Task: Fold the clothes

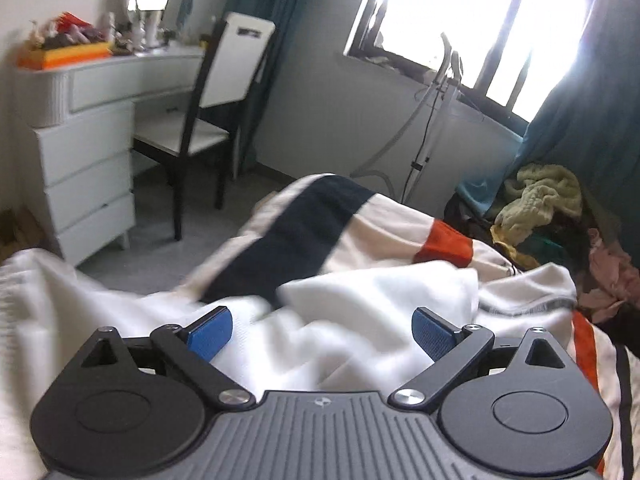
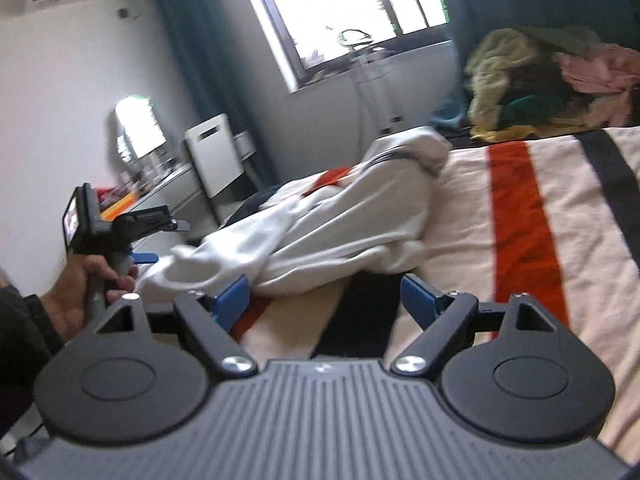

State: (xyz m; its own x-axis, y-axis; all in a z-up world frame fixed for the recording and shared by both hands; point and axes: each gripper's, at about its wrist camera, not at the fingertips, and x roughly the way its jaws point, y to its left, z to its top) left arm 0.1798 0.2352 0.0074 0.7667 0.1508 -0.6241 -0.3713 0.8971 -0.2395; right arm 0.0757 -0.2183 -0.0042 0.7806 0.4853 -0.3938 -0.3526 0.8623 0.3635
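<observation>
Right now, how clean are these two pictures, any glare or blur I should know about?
Left wrist view: the window is blown out white, and the white garment is smeared by motion. Right wrist view: the window glares too, the clothes pile is soft, and straight edges bend toward the rim.

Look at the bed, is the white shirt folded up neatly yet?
No, the white shirt lies crumpled in a heap on the striped bedspread.

Each gripper, the left gripper [image 1: 322, 330] and the right gripper [image 2: 324, 300], has a ribbed dark grey body with a small round emblem, two black round discs, and black link arms pinned by silver screws [image 1: 235, 397]. The fingers carry blue ribbed pads [image 1: 433, 332]. The person's left hand [image 2: 82, 292] emerges from a dark sleeve [image 2: 24, 340].
</observation>
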